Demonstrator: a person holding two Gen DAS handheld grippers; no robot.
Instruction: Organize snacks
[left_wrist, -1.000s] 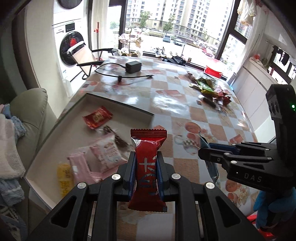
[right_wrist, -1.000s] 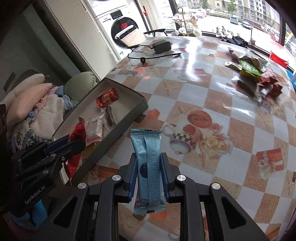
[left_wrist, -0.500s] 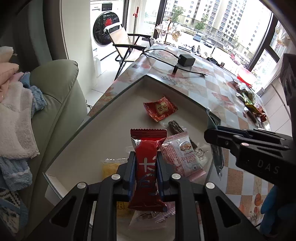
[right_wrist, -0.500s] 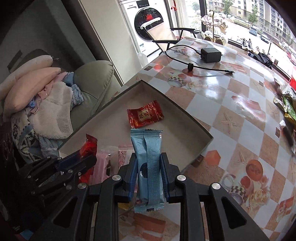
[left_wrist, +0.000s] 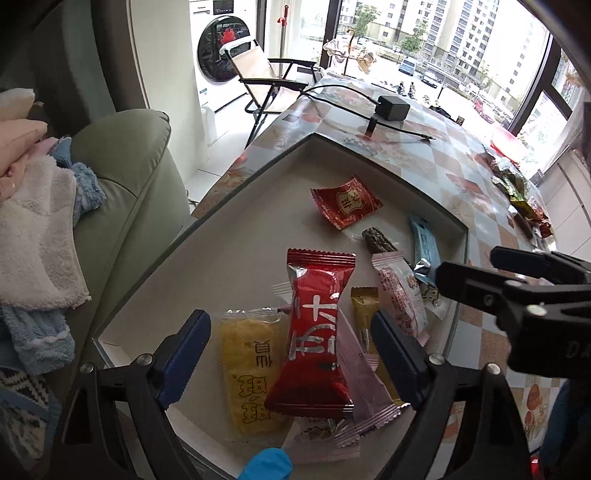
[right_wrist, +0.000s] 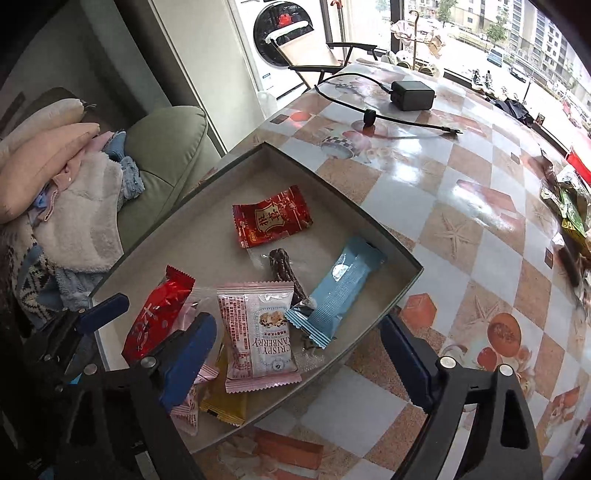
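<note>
A shallow grey box (left_wrist: 240, 258) (right_wrist: 343, 208) at the table's corner holds several snack packets. My left gripper (left_wrist: 288, 332) hangs over its near end, jaws opening. A red packet (left_wrist: 314, 332) lies loose between them on a yellow packet (left_wrist: 251, 373), and neither pad touches it. My right gripper (right_wrist: 299, 336) is over the box's near rim, also opening, with nothing gripped. A light blue packet (right_wrist: 340, 288) lies in the box ahead of it, beside a pink cranberry packet (right_wrist: 258, 332). A red square packet (right_wrist: 273, 218) sits further in.
More snacks are heaped at the table's far right (right_wrist: 569, 206). A black power adapter (right_wrist: 412, 95) and its cable lie beyond the box. A green sofa (right_wrist: 166, 147) piled with clothes stands left of the table. A blue-gloved fingertip (left_wrist: 266, 465) shows at the bottom.
Both grippers moved left from over the table to over the box, then opened. The red packet left the left jaws and the blue packet left the right jaws; both now lie in the box.
</note>
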